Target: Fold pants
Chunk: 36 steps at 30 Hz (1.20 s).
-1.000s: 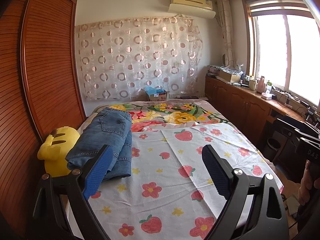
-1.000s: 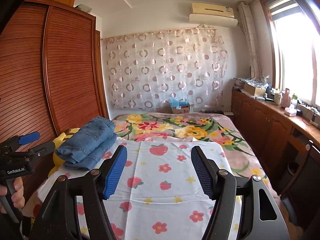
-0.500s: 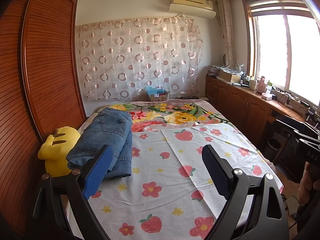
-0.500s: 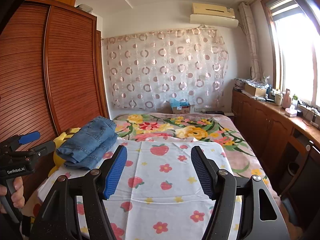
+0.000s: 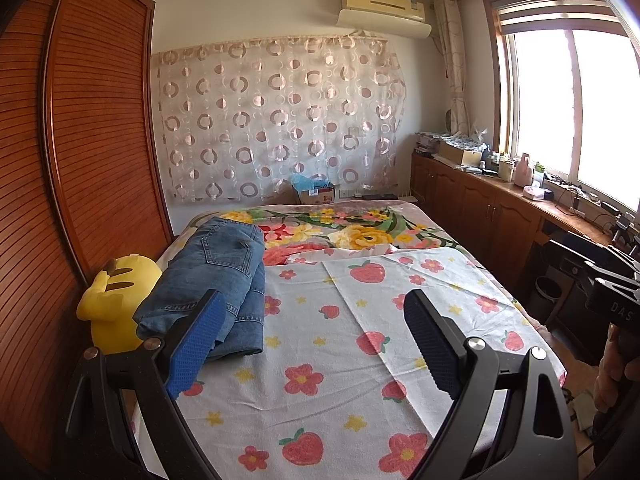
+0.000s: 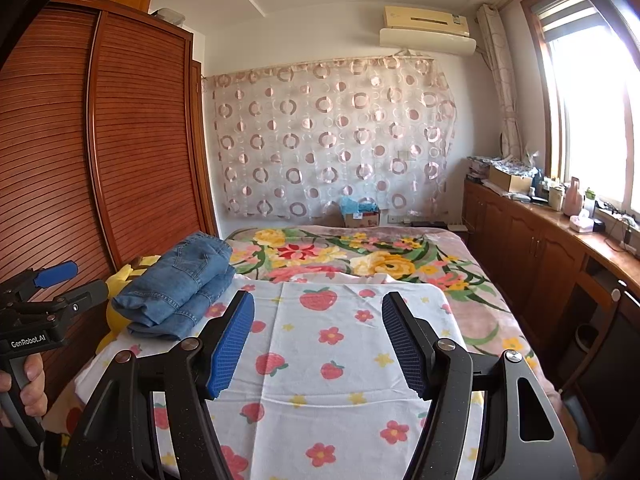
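Jeans [image 5: 212, 280] lie folded in a stack on bed [image 5: 320, 344]; fold looks done. Left tool [image 5: 316, 340] and right tool [image 6: 320, 340] both apart, empty.

Bright daylight floods from the blown-out window [image 5: 576, 104]; sharp focus; fisheye bends the edges.

right gripper [image 6: 318, 340] jaws open, empty | folded jeans [image 6: 176, 284] left on strawberry sheet [image 6: 320, 360]
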### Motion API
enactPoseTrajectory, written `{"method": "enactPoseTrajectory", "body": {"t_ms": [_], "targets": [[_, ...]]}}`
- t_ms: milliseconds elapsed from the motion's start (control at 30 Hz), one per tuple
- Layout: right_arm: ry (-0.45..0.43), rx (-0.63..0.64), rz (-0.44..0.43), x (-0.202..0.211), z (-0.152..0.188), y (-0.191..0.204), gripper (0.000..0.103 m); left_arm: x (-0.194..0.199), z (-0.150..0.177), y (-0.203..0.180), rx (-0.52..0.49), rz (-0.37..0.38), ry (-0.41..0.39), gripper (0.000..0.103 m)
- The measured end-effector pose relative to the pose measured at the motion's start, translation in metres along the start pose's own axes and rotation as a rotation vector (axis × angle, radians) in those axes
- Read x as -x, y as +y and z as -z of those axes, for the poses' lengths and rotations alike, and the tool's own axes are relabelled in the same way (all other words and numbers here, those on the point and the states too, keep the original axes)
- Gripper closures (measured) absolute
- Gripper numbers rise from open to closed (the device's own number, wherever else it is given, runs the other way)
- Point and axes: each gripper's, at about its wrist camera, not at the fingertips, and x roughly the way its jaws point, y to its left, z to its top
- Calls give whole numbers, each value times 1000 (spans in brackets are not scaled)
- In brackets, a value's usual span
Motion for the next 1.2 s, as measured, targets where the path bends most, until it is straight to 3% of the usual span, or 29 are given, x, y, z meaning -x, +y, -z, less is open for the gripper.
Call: {"method": "enactPoseTrajectory", "body": {"t_ms": [1200], "targets": [[-4,-1,3,-4,4,6,35,3,2,2,3,1,-3,12]]}}
